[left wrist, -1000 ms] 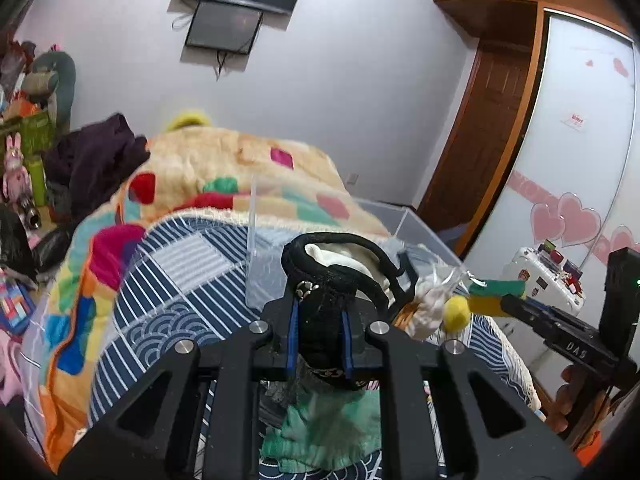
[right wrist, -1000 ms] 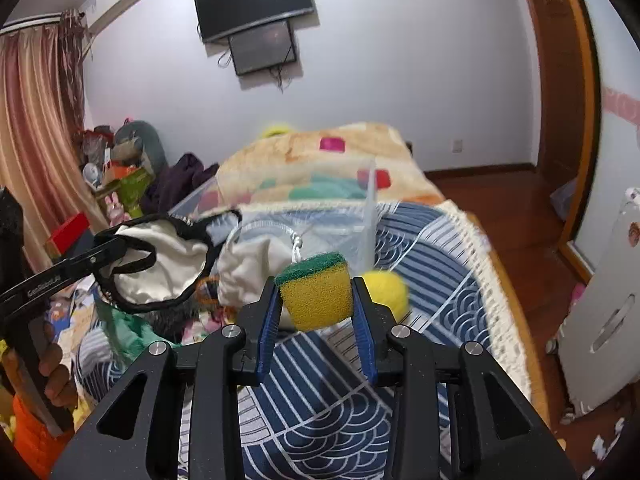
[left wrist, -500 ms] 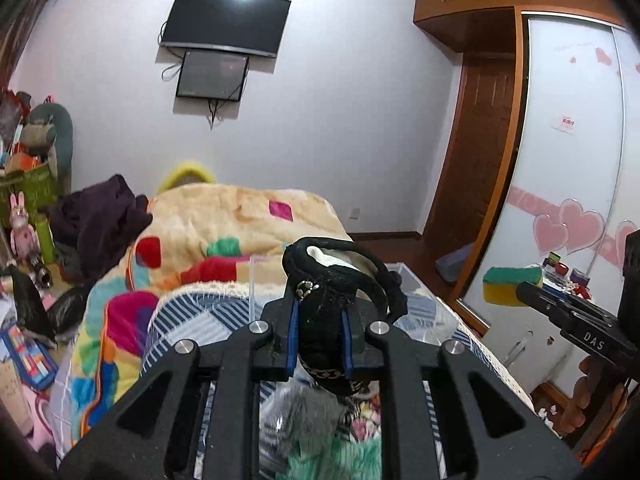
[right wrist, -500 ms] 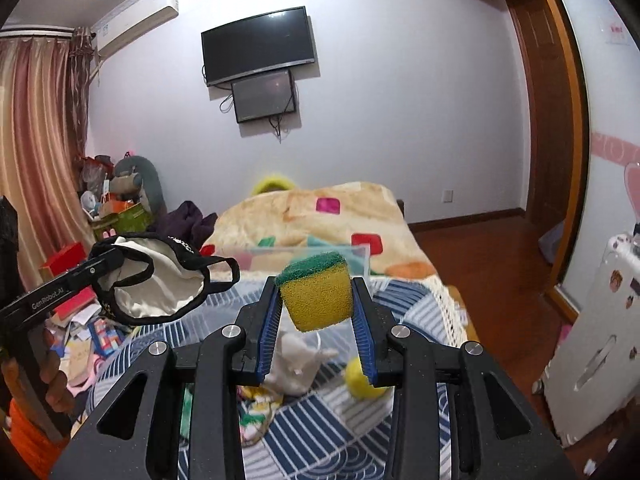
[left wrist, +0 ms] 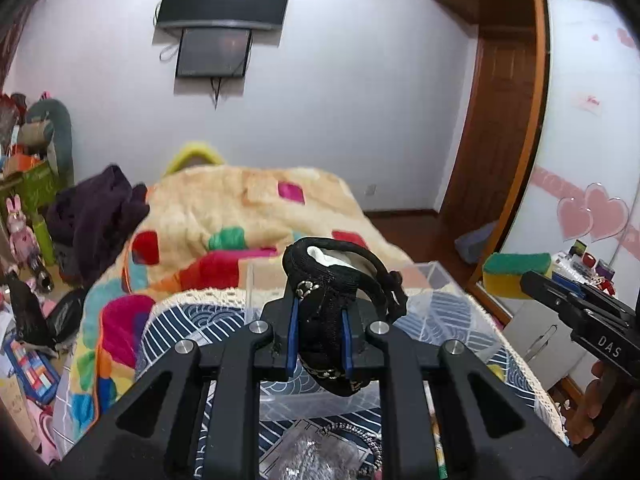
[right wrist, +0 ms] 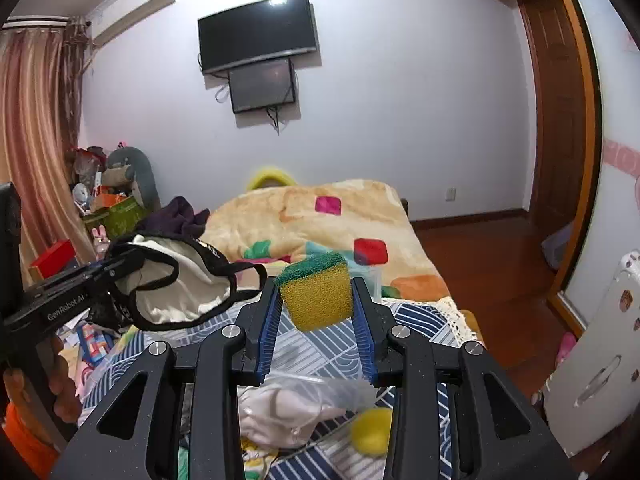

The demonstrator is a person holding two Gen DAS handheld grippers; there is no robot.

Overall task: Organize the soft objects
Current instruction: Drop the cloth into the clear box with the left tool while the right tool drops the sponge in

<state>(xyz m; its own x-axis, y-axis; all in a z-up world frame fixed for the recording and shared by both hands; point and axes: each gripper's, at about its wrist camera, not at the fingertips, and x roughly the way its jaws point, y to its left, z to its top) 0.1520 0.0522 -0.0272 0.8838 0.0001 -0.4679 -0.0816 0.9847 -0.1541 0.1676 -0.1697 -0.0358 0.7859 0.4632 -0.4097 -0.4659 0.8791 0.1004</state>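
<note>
I am holding two soft things up in the air over the bed [left wrist: 192,312]. My left claw [left wrist: 319,330] is squeezing a black mask [left wrist: 326,304] between its blue pads [left wrist: 293,332]. The mask is bunched up, with white cloth showing inside and a thin black strap looping out to the right side. From my right camera, the mask [right wrist: 180,280] is hanging open off the left claw [right wrist: 132,266], like a little bag.

My right claw [right wrist: 316,308] is pinching a sponge [right wrist: 316,294]. The sponge is yellow with a green top, and it is sitting tilted between the pads [right wrist: 268,324]. From my left camera, the sponge [left wrist: 516,274] is sticking out at the tip of the right claw [left wrist: 532,280], well to the right of the mask.

A clear box [left wrist: 424,280] is resting on the striped blue blanket [left wrist: 184,324], just behind the mask in my view. Lower down on the bed, a clear bag [right wrist: 296,404] with something white inside is lying next to a yellow ball [right wrist: 370,430]. A fluffy blanket [right wrist: 320,220] with colored squares is covering the far end of the bed. A TV [right wrist: 258,32] is hanging on the wall.
</note>
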